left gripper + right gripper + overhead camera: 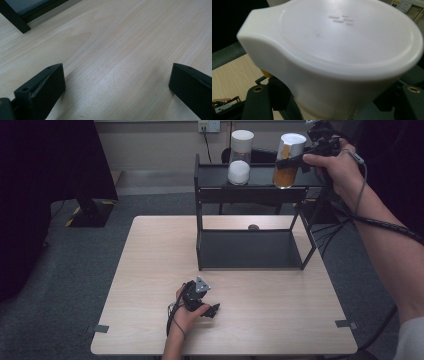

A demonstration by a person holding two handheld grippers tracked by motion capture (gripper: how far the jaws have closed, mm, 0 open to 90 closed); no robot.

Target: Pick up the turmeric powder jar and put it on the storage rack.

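A clear jar of orange powder (287,162) with a white lid (342,42) is tilted at the right end of the black shelf's top level (260,176). My right gripper (300,162) is shut on this jar just under the lid, jaws on either side. A second jar (240,157), white-lidded and holding white powder, stands upright on the same level to the left. My left gripper (212,311) rests low on the wooden table (150,270) near the front edge, open, with bare wood between its fingers (45,85).
The black two-level shelf has a bare lower level (247,249) at the back of the table. A small dark round spot (253,227) lies on the table behind it. Tape marks (101,328) sit near the front corners. A wall socket (208,126) is behind.
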